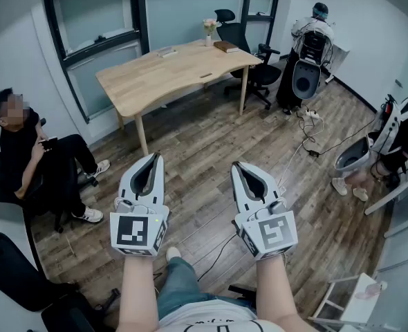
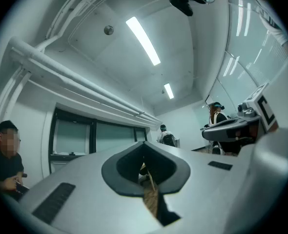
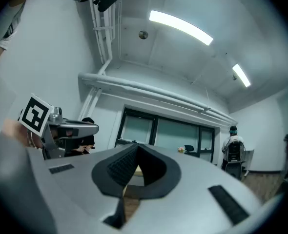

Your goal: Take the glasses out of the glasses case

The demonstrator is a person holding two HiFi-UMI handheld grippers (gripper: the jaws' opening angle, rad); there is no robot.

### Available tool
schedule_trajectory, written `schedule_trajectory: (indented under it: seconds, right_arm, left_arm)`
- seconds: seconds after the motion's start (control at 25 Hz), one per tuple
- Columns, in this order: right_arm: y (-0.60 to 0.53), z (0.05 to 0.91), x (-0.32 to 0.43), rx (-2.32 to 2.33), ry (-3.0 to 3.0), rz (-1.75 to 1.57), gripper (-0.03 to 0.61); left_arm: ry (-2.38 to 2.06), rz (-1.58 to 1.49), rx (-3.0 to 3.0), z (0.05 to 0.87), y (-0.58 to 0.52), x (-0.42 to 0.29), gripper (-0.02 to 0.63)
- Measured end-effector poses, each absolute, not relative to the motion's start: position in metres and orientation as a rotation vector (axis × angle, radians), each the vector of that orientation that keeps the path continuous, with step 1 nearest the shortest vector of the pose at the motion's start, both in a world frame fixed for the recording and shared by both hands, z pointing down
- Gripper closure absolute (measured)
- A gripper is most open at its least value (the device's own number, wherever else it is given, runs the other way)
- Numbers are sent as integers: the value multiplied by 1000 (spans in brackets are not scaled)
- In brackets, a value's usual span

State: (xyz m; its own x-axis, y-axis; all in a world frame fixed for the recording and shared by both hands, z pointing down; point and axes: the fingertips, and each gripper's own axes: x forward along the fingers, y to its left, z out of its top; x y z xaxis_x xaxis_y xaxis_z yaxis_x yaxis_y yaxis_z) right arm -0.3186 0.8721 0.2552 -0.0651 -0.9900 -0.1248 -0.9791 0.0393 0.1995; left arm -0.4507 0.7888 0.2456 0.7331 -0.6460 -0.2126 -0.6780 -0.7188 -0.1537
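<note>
Not yet begun: holds white plastic left gripper [image 1: 151, 158] and right gripper [image 1: 237, 165] pinched closed, empty; must approach light wooden table [image 1: 164, 75] ahead, find unseen glasses case.

On the wooden table [image 1: 155, 75], a flower vase [image 1: 209, 30] and brown book [image 1: 226, 46] sit near its far right corner, a flat white item [image 1: 167, 51] further left.
</note>
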Motion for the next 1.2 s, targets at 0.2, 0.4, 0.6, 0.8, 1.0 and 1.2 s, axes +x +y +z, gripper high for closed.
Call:
schedule_trajectory:
  seconds: [0.2, 0.4, 0.6, 0.8, 1.0, 1.2]
  right_arm:
    - [847, 260, -300, 2133, -2225, -343, 569]
    - [786, 268, -274, 2143, -2183, -343, 569]
    - [690, 269, -240, 2116, -2192, -327, 568]
    - [594, 263, -220, 2066, -2193, -356, 568]
    - [532, 256, -208, 2059, -2202, -357, 568]
    - [488, 261, -185, 2035, -2209, -353, 568]
  left_arm:
    - [1056, 189, -2719, 253, 761, -435, 598]
    - [1047, 201, -2741, 261, 694, -409, 598]
    - [1054, 213, -2795, 274, 595, -371, 598]
    - [1037, 223, -2795, 270, 503, -338, 598]
    - [1037, 233, -2778, 258, 445, -322, 598]
    - [1054, 236, -2775, 259, 408, -307, 598]
